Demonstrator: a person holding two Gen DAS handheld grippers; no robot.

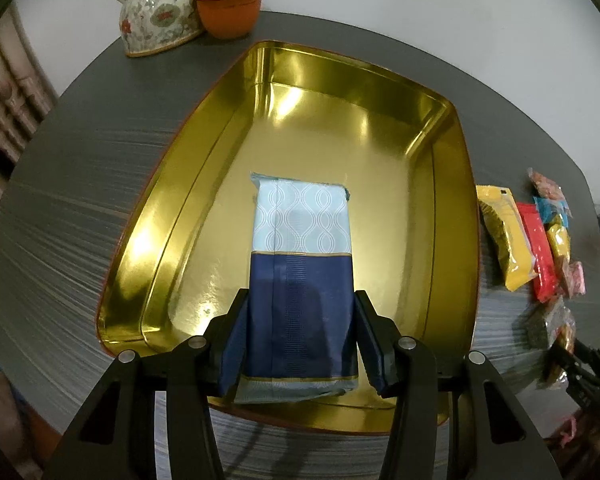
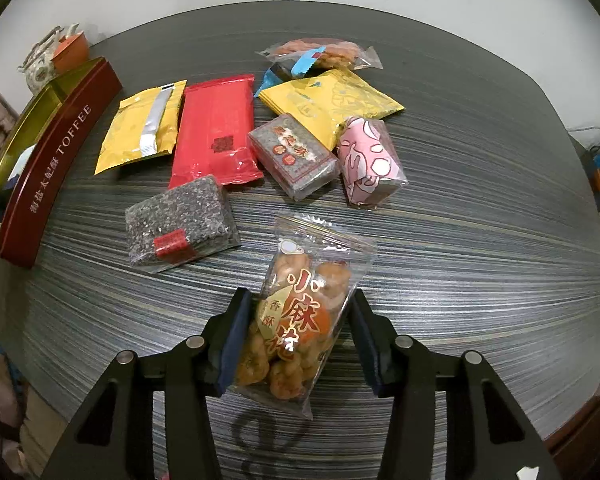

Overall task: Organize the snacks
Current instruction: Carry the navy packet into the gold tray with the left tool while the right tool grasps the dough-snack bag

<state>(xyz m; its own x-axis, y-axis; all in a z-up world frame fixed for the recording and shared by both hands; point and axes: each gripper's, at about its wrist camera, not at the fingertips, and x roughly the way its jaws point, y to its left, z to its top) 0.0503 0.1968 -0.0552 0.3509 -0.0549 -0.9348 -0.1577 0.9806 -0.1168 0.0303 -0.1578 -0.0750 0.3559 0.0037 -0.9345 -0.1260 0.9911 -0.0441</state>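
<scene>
A: Where's the blue and white packet (image 1: 300, 264) now?

B: Pinched in the left claw (image 1: 300, 338), its dark end between the pads, the pale end reaching out over the middle of the gold tin (image 1: 384, 128). The tin has nothing else in it that I can see.

A: How does that packet look to handle?

B: Boxy and fairly stiff, I'd judge, with smooth glossy wrap that could slide. Holding it by the flat sides, as now, seems right; the wrapper dents a little at the left pad.

A: And the right claw (image 2: 296, 340)?

B: Its jaws are closing around the clear bag of fried twists (image 2: 300, 316), which lies on the bench (image 2: 480, 240) near the camera. The left pad touches the bag; the right one looks just clear of it, so no firm grip yet.

A: Risk there?

B: Probably light and crinkly, with brittle pieces inside. A hard squeeze could crush them; take it across the full middle, not the thin sealed edge.

A: The rest?

B: Farther off lie the red packet (image 2: 216, 132), two yellow ones, the sesame bars and a pink-wrapped block (image 2: 370, 160), with the tin at far left.
</scene>
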